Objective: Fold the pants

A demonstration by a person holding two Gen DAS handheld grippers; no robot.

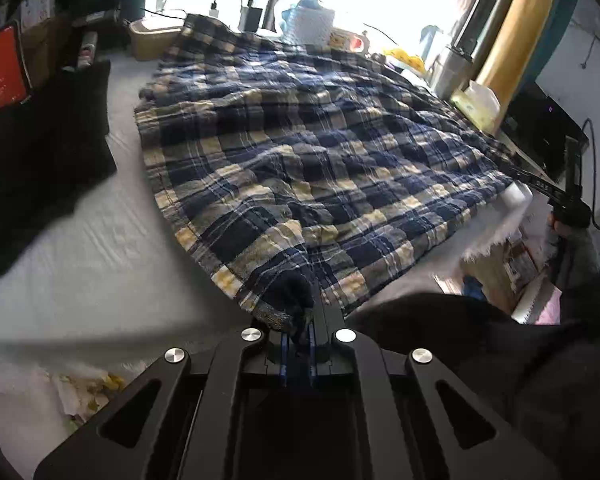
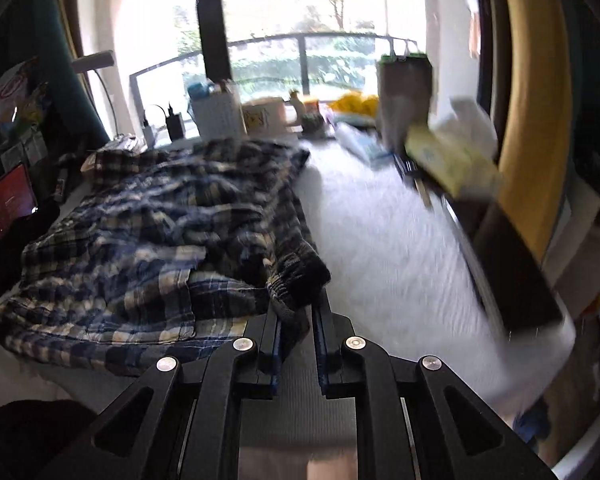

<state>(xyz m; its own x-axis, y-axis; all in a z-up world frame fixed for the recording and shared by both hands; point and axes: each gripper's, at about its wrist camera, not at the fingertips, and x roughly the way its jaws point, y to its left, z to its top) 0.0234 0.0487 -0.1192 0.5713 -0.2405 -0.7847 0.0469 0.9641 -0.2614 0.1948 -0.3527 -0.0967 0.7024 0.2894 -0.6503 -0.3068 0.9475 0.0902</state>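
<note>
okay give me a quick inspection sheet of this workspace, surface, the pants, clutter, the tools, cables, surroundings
Surface: white table, mostly covered by cloth.
Job's things: plaid pants spread out, wrinkled, not yet folded.
Clutter: tissue box, white basket, mug, red-screen device.
Grippers: left tool shut on a pants edge; right tool shut on the elastic waistband.
Cables: chargers with leads at the far edge.
Surroundings: bright window with balcony railing, yellow curtain.
</note>
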